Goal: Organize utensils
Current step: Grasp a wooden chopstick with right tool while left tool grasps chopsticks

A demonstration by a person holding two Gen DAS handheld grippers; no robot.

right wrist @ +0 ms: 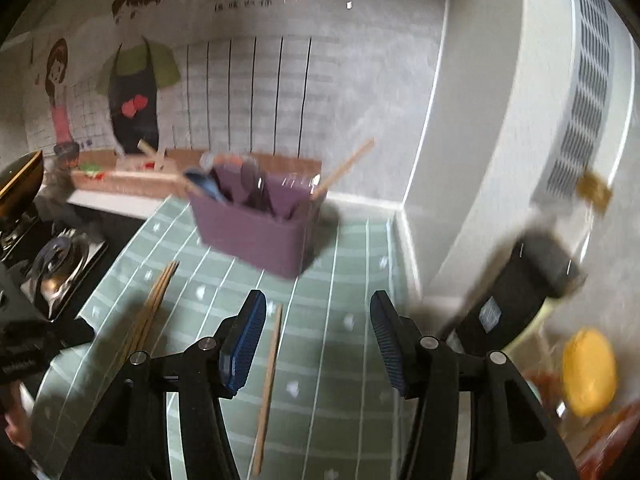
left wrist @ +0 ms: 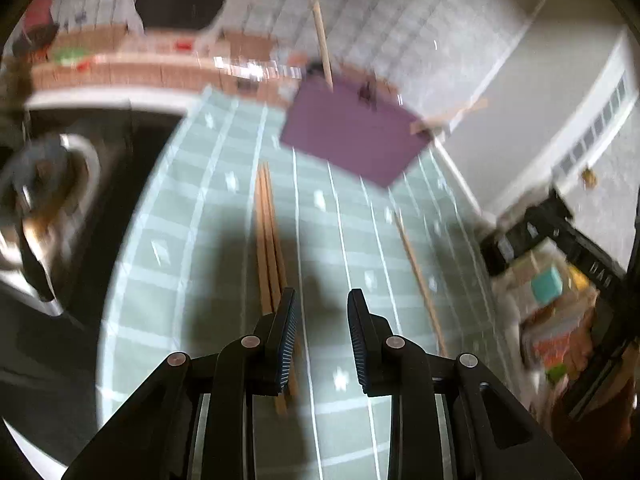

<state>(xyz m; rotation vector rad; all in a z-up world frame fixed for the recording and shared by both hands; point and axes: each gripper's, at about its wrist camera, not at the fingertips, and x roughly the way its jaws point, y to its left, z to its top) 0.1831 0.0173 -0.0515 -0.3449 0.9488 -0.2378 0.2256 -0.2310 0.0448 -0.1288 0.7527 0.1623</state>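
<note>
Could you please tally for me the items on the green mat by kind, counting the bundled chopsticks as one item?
Purple plastic utensil bin: 1
Wooden chopsticks standing in the bin: 2
Single wooden chopstick lying alone on the green checked mat: 1
Bundle of wooden chopsticks on the mat, too blurred to count singly: 1
Total: 5

We see pale wooden chopsticks (right wrist: pixel 269 392), matt and bare, on a smooth green checked mat (right wrist: pixel 344 360) that covers the worktop. The purple rectangular plastic holder (right wrist: pixel 256 232) looks smooth with a dull sheen. The ribbed blue rubbery pads (right wrist: pixel 244 344) line matt black plastic jaws.
</note>
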